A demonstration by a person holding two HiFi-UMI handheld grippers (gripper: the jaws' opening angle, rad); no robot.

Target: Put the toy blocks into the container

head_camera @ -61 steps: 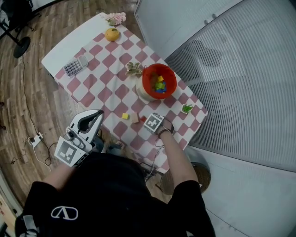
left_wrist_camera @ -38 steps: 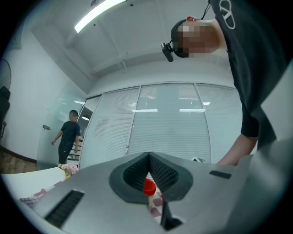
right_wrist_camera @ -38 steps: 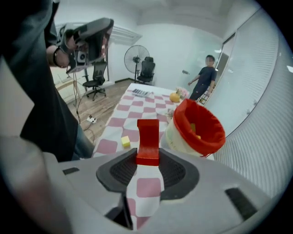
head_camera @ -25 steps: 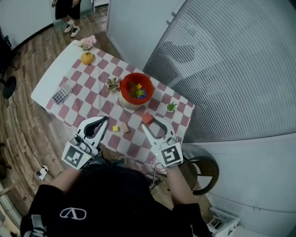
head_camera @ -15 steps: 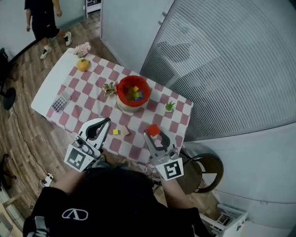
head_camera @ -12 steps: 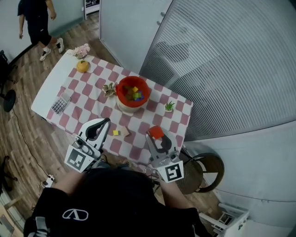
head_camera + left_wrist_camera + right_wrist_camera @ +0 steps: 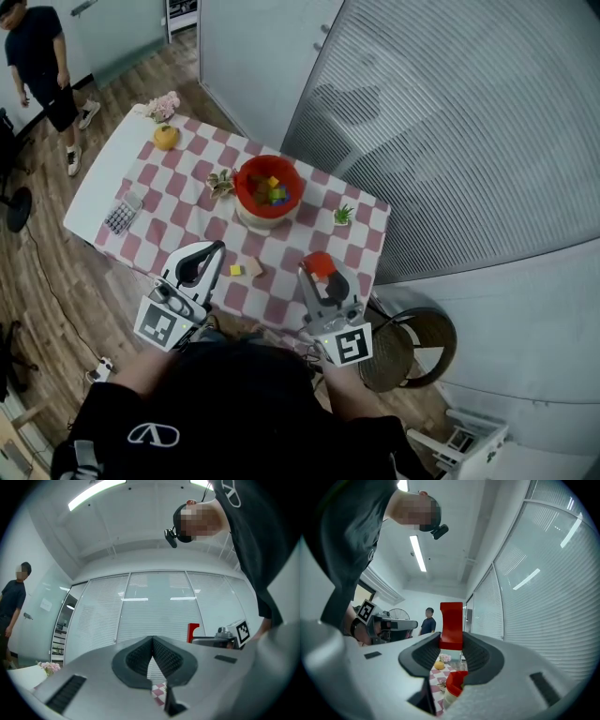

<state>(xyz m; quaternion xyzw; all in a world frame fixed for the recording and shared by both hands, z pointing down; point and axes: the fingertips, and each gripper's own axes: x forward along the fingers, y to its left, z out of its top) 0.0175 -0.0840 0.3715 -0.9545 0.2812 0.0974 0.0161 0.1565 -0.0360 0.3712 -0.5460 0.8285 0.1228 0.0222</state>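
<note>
Wooden floor and ribbed glass walls surround a table point(image 7: 92, 192) at centre left of the head view, seen from above. A pink-and-white checked cloth point(image 7: 187, 187) covers most of it.

A red container point(image 7: 242, 192) stands on the cloth near the table's far edge, just above frame centre. Coloured blocks point(image 7: 273, 195) lie inside it.

Two more blocks lie on the cloth near the table's lower edge. A yellow block point(image 7: 235, 270) sits just beside a tan block point(image 7: 253, 267), both below the container.

My right gripper point(image 7: 319, 274) is at lower centre, raised above the table's near edge. Its jaws are narrowly apart and clamp a red block point(image 7: 320, 262).

In the right gripper view the red block point(image 7: 451, 625) stands upright between the pads, above the right gripper point(image 7: 451, 640). The container point(image 7: 457, 680) shows far below, through the gap.

My left gripper point(image 7: 208, 251) is at lower left, beside the yellow block in the picture. In the left gripper view its jaws are closed together with nothing between them point(image 7: 152, 640).

A small plant point(image 7: 343, 216) stands right of the container. A calculator point(image 7: 122, 214) and an orange point(image 7: 166, 138) lie at the table's left. A person point(image 7: 37, 56) stands at the upper left.
</note>
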